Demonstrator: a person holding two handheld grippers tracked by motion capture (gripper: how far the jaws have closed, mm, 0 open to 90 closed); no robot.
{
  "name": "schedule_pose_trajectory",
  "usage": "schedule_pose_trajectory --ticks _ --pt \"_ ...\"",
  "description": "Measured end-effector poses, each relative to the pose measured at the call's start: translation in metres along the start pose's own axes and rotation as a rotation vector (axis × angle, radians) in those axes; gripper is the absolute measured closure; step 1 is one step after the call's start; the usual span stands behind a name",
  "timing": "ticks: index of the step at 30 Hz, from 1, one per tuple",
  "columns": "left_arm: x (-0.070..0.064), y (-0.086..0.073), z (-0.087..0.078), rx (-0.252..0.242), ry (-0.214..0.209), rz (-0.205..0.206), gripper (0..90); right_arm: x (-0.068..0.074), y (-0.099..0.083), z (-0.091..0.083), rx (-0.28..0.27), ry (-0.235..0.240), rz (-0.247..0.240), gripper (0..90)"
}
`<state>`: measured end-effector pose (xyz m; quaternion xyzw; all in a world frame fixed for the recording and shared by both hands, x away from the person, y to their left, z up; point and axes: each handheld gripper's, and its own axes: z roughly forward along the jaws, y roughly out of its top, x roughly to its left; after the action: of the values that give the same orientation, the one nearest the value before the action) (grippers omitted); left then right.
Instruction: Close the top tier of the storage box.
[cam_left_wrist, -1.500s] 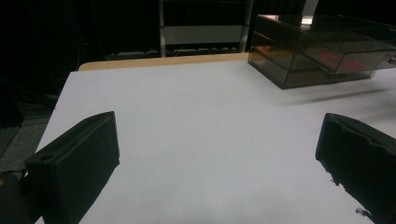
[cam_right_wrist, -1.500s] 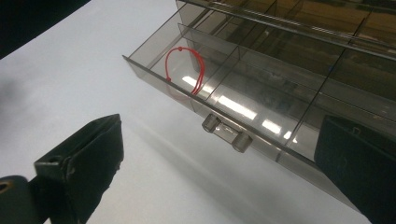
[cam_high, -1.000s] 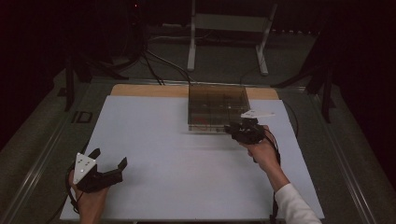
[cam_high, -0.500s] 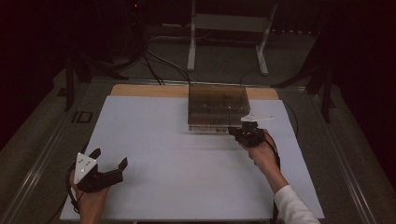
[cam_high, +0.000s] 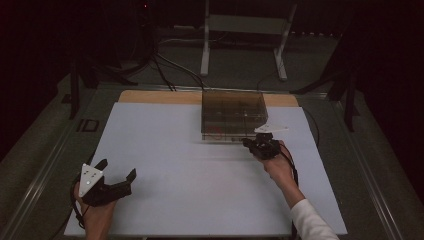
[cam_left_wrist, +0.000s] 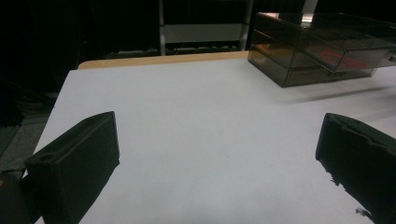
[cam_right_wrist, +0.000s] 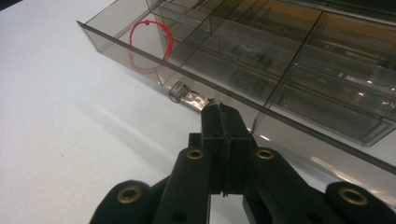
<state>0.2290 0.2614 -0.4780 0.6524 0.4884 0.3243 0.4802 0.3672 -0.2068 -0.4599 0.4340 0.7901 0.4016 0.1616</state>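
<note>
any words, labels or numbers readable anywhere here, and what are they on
"ID": dark letters on the grey floor strip left of the white table top, seen in the high view.
No other text: none on the smoky clear plastic drawer box, the red loop in its open drawer, the left gripper or the right gripper.

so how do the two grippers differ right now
The left gripper has its jaws wide apart over bare white table; the right gripper has its jaws pressed together on the clear drawer handle. The left sits at the near left corner, far from the drawer box; the right is up against its front. Both are black, hand-held, and carry a grey plate.
</note>
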Motion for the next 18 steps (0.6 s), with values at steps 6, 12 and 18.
schedule_pose_trajectory --ticks 6,12,18 --pt "0.0001 0.0001 -0.0003 -0.001 0.000 -0.001 1.1 0.0003 -0.0004 0.0021 -0.009 -0.008 0.010 90.0" --pt "0.0001 0.0002 -0.0002 -0.001 0.000 0.000 1.1 -0.0010 -0.0021 0.0042 -0.008 -0.013 0.023 90.0" --pt "0.0001 0.0002 -0.0002 -0.002 0.001 0.000 1.1 -0.0017 -0.0023 0.0052 -0.010 -0.014 0.033 90.0"
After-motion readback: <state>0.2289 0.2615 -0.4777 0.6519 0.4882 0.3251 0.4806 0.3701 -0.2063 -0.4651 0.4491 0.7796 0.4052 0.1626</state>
